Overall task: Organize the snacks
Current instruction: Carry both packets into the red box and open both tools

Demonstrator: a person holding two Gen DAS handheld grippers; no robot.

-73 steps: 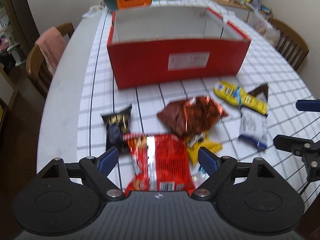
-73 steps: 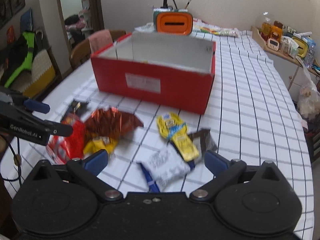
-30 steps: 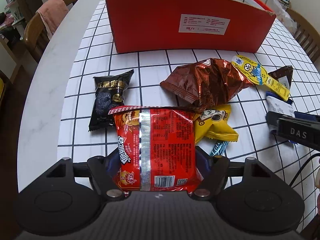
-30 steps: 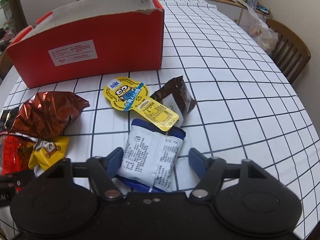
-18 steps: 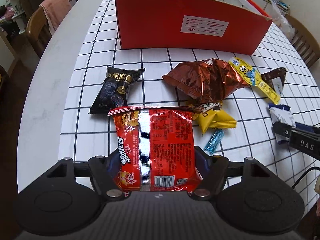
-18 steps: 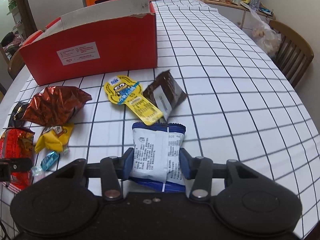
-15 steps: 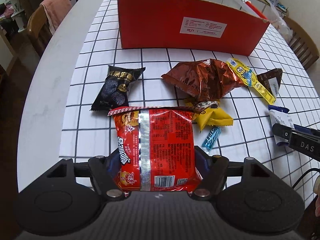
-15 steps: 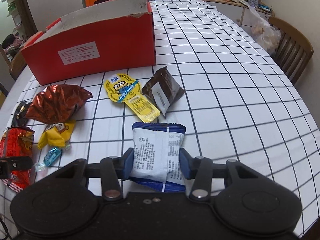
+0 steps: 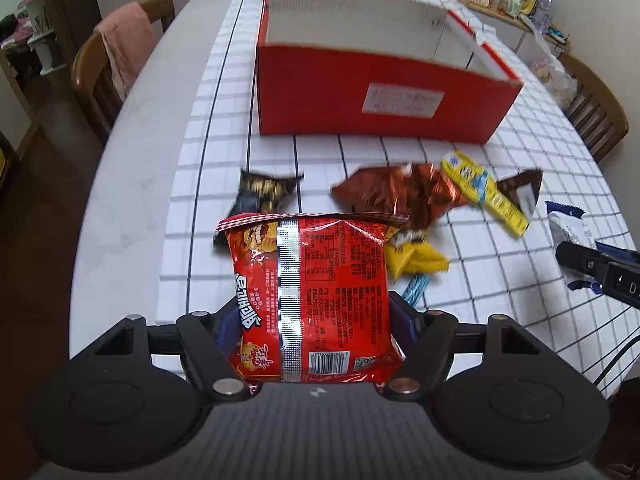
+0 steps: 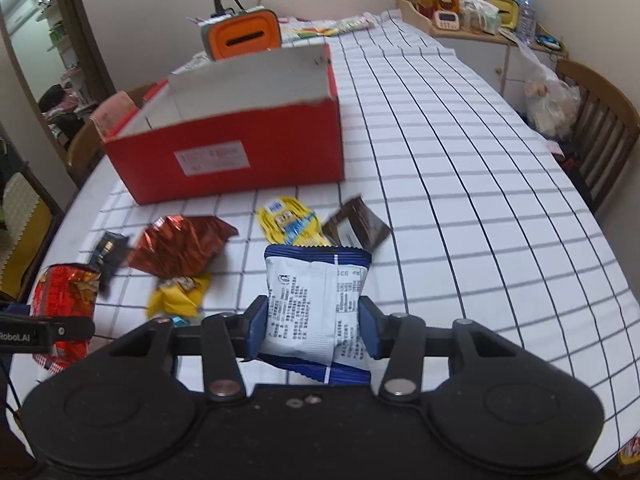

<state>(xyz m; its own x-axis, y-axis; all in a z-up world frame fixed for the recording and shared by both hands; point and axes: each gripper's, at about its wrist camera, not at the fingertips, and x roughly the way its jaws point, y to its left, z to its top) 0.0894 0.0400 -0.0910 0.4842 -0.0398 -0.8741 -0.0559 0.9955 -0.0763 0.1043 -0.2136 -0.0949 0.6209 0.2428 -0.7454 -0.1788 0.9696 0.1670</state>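
Checked-cloth table (image 10: 460, 184) with red box (image 10: 240, 152), scattered snack packets (image 9: 400, 192).

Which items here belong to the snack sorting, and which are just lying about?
Job:
- open red cardboard box
- red foil snack bag in left claw
- white and blue wrapped pack in right claw
- copper foil bag, yellow cartoon sachet, dark brown packet, on the table

Lying about:
- orange slotted container
- pink towel on chair
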